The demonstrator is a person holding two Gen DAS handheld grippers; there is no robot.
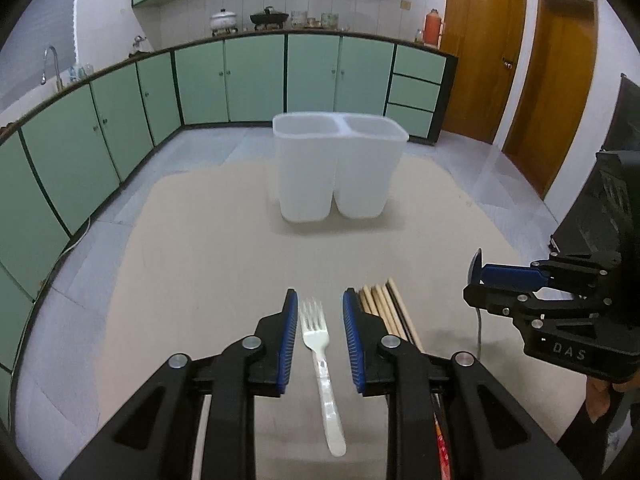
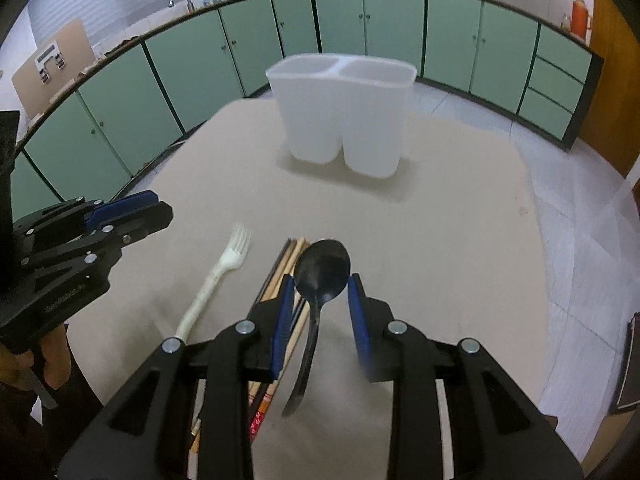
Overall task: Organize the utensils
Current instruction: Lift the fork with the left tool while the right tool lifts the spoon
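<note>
A white plastic fork (image 1: pixel 320 354) lies on the beige table (image 1: pixel 224 248), tines away from me, between the open jaws of my left gripper (image 1: pixel 320 300); it also shows in the right wrist view (image 2: pixel 218 276). A bundle of wooden chopsticks (image 1: pixel 386 308) lies just right of it (image 2: pixel 286 264). A black spoon (image 2: pixel 320 276) sits between the jaws of my right gripper (image 2: pixel 322 284), which stand open around its bowl; the right pad is blurred. A white two-compartment holder (image 1: pixel 340 168) stands upright and empty at the table's far middle (image 2: pixel 344 116).
Green kitchen cabinets (image 1: pixel 256 80) run around behind the table, with wooden doors (image 1: pixel 520 68) at the right. A dark object (image 2: pixel 632 364) sits off the table's right edge. The table's left edge drops to a tiled floor (image 1: pixel 72 272).
</note>
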